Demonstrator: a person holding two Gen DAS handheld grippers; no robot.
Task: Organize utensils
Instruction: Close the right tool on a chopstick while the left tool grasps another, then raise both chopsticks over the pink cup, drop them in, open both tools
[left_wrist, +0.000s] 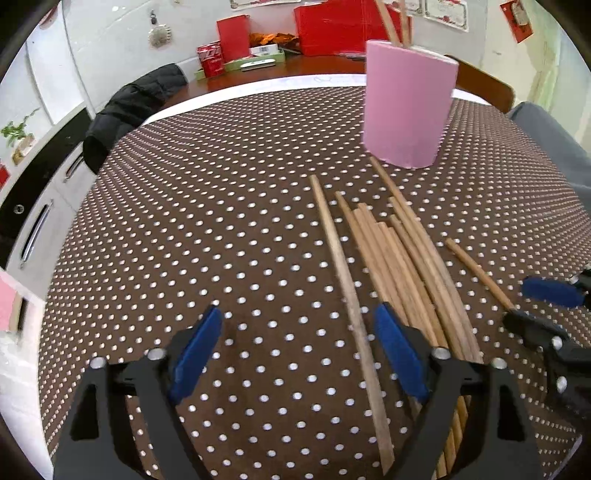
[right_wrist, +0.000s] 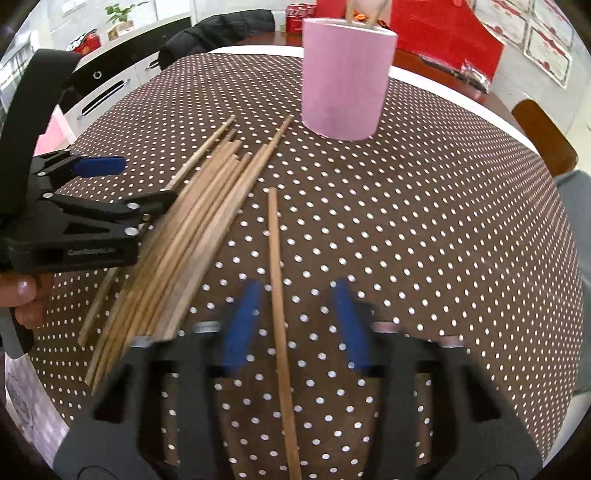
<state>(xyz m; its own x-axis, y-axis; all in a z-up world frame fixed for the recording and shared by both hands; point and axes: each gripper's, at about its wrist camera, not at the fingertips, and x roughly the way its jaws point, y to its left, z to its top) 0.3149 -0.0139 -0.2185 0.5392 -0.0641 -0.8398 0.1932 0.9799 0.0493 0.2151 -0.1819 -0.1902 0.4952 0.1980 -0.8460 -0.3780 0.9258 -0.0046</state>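
A brown polka-dot tablecloth (left_wrist: 221, 206) is covering the table. Ahead of the right gripper (right_wrist: 295, 325), a pink holder (right_wrist: 345, 77) is standing on it; a chopstick pile (right_wrist: 192, 229) is lying left, one chopstick (right_wrist: 277, 280) between the jaws.

Light was even and bright, indoor, shadows soft. Fisheye bent my polka-dot cloth (left_wrist: 221, 221) hard toward the rim, black vignette at 7 and 5 o'clock. My right gripper (right_wrist: 295, 325) smeared with blur; left view stayed sharp.

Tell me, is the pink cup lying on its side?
No, the pink cup stands upright on the dotted tablecloth, with chopsticks sticking out of its top.
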